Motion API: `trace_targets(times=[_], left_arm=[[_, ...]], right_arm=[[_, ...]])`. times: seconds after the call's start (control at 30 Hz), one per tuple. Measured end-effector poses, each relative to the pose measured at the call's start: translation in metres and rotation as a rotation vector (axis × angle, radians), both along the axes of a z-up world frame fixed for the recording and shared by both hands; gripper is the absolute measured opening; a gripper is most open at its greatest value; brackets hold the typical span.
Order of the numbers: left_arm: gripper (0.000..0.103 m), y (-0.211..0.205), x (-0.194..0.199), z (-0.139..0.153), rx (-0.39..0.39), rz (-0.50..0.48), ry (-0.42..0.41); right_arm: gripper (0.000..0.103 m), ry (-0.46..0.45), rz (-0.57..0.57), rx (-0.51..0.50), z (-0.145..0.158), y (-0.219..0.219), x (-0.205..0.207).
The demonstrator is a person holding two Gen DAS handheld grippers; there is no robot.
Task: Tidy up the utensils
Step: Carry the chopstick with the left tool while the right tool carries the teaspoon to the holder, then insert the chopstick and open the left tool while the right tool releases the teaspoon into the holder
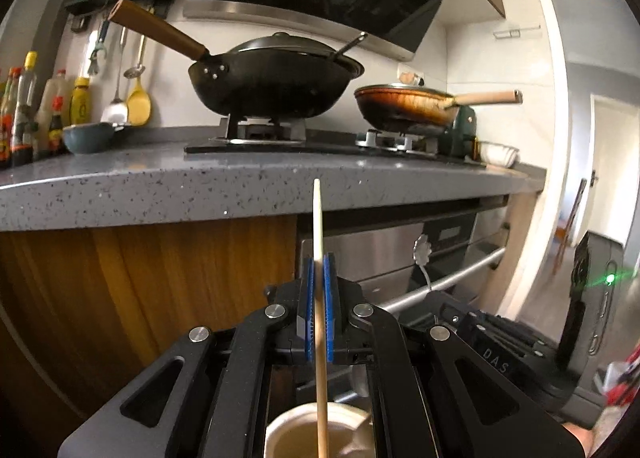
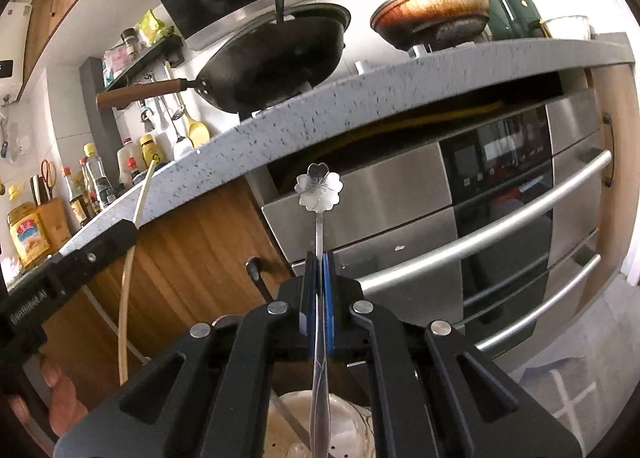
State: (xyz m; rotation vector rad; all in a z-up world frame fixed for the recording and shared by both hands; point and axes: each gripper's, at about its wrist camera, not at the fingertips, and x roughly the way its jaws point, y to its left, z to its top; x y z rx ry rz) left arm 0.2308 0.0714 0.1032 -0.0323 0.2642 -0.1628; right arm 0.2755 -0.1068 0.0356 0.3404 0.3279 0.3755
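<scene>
Blue pads line both pairs of jaws, and each pair is closed on one utensil. Our left gripper [image 1: 319, 258] clamps a single pale wooden chopstick [image 1: 318, 226], held upright, its lower length running down over a white cup [image 1: 288, 434] just below the jaws. Our right gripper [image 2: 319, 258] pinches one silver spoon [image 2: 319, 194] by its thin handle; the flower-shaped end stands above the jaws, and the wider end hangs over a clear glass container [image 2: 352, 430] beneath. In the right wrist view the left gripper and its chopstick show at the left edge, well apart from the spoon.

Beyond both tools we see wooden cabinet fronts and a steel oven [image 2: 500, 218] with two bar handles, then the speckled grey worktop [image 1: 160, 186], whose front edge overhangs them. Both utensil tips sit below or level with that edge, with open air around them.

Farther back, two pans stand on the hob: one black wok [image 1: 276, 82] with a lid, one brown frying pan [image 1: 404, 106]. Several bottles cluster at the far left, beside one dark bowl [image 1: 86, 138].
</scene>
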Motion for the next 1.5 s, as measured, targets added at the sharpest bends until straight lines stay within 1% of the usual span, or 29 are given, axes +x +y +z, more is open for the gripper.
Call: trace_targets(times=[0.13, 0.27, 0.43, 0.67, 0.77, 0.9, 1.0, 1.13, 1.37, 1.4, 1.43, 1.47, 1.5], left_arm=[[0.005, 0.002, 0.001, -0.01, 0.007, 0.018, -0.009], [0.005, 0.009, 0.002, -0.019, -0.017, 0.015, 0.02], [0.005, 0.017, -0.012, -0.032, -0.01, 0.0, 0.065], [0.005, 0.027, -0.03, -0.05, 0.024, -0.001, 0.178], [0.005, 0.026, -0.035, -0.054, 0.037, -0.007, 0.2], [0.005, 0.021, -0.037, -0.059, 0.065, -0.005, 0.222], [0.005, 0.019, -0.035, -0.063, 0.066, -0.009, 0.247], [0.005, 0.017, -0.035, -0.063, 0.078, -0.014, 0.252], [0.005, 0.018, -0.03, -0.066, 0.063, -0.011, 0.284], [0.006, 0.019, -0.03, -0.065, 0.058, -0.009, 0.286], [0.01, 0.019, -0.03, -0.065, 0.057, -0.009, 0.286], [0.012, 0.019, -0.031, -0.064, 0.053, -0.013, 0.286], [0.017, 0.02, -0.032, -0.063, 0.048, -0.016, 0.284]], right_arm=[[0.003, -0.005, 0.0, -0.012, -0.01, 0.004, 0.003], [0.003, -0.006, 0.016, -0.05, -0.018, 0.009, -0.002], [0.003, 0.007, 0.049, -0.09, -0.024, 0.006, -0.014], [0.003, 0.069, 0.089, -0.124, -0.037, -0.001, -0.03], [0.003, 0.093, 0.105, -0.142, -0.042, 0.001, -0.035], [0.003, 0.119, 0.113, -0.158, -0.045, 0.004, -0.038], [0.003, 0.13, 0.114, -0.168, -0.045, 0.005, -0.037], [0.003, 0.137, 0.12, -0.168, -0.044, 0.004, -0.037], [0.004, 0.147, 0.132, -0.167, -0.04, 0.006, -0.037], [0.004, 0.146, 0.132, -0.166, -0.04, 0.005, -0.038], [0.005, 0.144, 0.132, -0.165, -0.039, 0.005, -0.039], [0.008, 0.143, 0.133, -0.163, -0.038, 0.004, -0.04], [0.012, 0.143, 0.134, -0.159, -0.036, 0.003, -0.041]])
